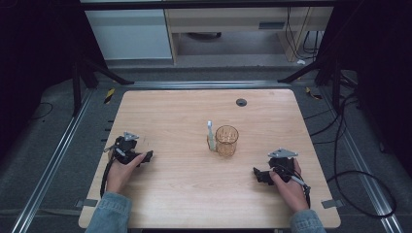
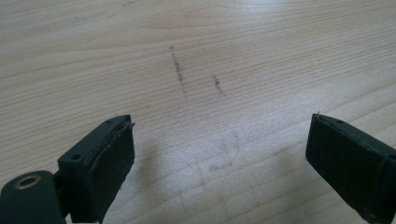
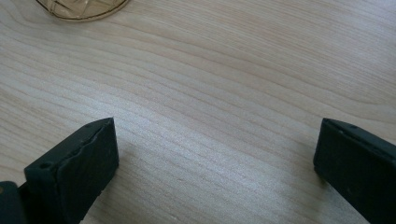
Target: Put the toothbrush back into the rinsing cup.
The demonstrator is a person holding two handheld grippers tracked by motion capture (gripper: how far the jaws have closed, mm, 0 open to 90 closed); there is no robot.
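At table centre, amber cup (image 1: 227,141) is standing with toothbrush (image 1: 210,132) leaning at its 9 o'clock. Left gripper (image 2: 219,154) and right gripper (image 3: 217,163) are sitting spread wide, gripping nothing. Right gripper view is catching the cup's base at 11 o'clock.

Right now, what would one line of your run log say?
left gripper: open, empty | right gripper: open, empty | amber glass mug: upright, mid-table | toothbrush: beside mug, untouched

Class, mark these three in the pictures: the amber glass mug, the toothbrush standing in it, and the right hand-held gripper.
amber glass mug (image 1: 227,141): high view, on its side wall.
toothbrush (image 1: 210,127): high view, on its upper end above the rim.
right hand-held gripper (image 3: 215,168): right gripper view, midway between its two open jaws.
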